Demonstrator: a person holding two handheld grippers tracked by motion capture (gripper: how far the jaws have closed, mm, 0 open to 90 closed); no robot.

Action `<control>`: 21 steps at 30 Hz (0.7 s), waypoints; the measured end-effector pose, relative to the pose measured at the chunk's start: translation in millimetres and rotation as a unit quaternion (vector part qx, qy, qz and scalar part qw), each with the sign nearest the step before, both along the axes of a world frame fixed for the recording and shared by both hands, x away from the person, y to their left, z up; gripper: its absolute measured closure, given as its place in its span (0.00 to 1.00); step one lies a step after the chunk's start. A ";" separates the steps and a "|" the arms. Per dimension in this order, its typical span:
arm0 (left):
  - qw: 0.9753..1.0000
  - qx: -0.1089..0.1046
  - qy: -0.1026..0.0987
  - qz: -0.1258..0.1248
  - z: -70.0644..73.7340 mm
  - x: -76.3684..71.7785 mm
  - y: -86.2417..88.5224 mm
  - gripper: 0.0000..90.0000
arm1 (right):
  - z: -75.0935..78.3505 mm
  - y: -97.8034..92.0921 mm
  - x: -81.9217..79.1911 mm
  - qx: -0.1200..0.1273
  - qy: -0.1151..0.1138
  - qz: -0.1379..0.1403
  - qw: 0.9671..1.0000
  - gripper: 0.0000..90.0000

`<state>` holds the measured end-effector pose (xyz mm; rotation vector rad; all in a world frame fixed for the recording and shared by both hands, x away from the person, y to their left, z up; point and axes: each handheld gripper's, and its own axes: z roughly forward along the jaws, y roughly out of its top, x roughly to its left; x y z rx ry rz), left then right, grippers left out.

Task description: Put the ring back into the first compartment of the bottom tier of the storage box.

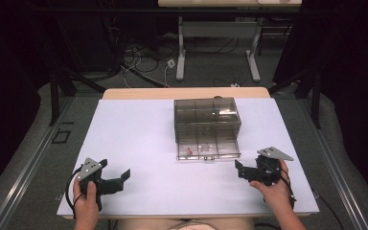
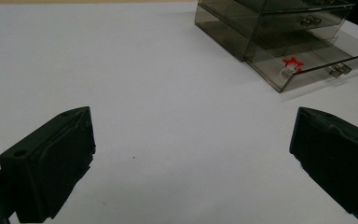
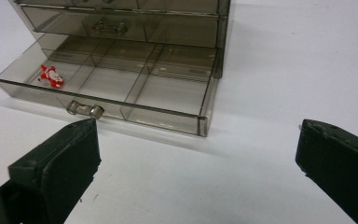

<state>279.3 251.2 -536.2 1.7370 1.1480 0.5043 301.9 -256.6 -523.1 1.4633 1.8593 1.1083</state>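
- Both tools are sitting low over the white desk [image 1: 139,143] with jaws spread wide and nothing between them; I am holding the left tool [image 1: 117,180] and the right tool [image 1: 242,171] well apart from each other.
- Ahead of the right tool [image 3: 196,158], I am seeing the smoky clear drawer box [image 3: 135,23] with its bottom drawer [image 3: 121,88] standing pulled out toward me.
- Just past the right tool's left-hand jaw, the drawer's small metal handle [image 3: 85,109] is sitting near the jaw tip, not touching.
- Inside that drawer, in the far-left compartment from this tool, a small red-and-white toy [image 3: 51,76] is lying.
- From the left tool [image 2: 191,154], the drawer box [image 2: 279,28] is lying far ahead and to the right, the toy [image 2: 291,65] showing through the drawer front.
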 end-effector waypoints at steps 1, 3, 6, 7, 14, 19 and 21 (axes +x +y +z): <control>1.000 0.000 0.000 0.000 0.0 0.0 0.1 0.00 | -0.8 -1.5 0.1 -0.002 -0.002 0.001 1.000 0.00; 1.000 0.000 0.000 -0.001 0.0 0.0 0.3 0.00 | -2.8 -3.8 0.2 0.001 -0.003 -0.006 1.000 0.00; 1.000 -0.001 0.000 -0.001 -0.1 0.3 0.6 0.00 | -5.8 -7.5 1.2 0.003 -0.003 -0.015 1.000 0.00; 1.000 -0.001 0.000 -0.001 -0.2 0.3 0.6 0.00 | -6.7 -9.0 1.5 0.001 -0.003 -0.016 1.000 0.00; 1.000 -0.001 0.000 -0.001 -0.1 0.3 0.6 0.00 | -12.6 -16.6 4.1 0.005 0.006 -0.031 0.999 0.00; 1.000 -0.002 0.000 -0.001 -0.1 0.5 0.4 0.00 | -14.9 -20.6 5.2 0.007 0.007 -0.038 0.999 0.00; 1.000 -0.004 0.000 0.000 -0.2 0.8 -0.1 0.00 | -15.1 -22.3 5.5 0.007 0.006 -0.039 0.999 0.00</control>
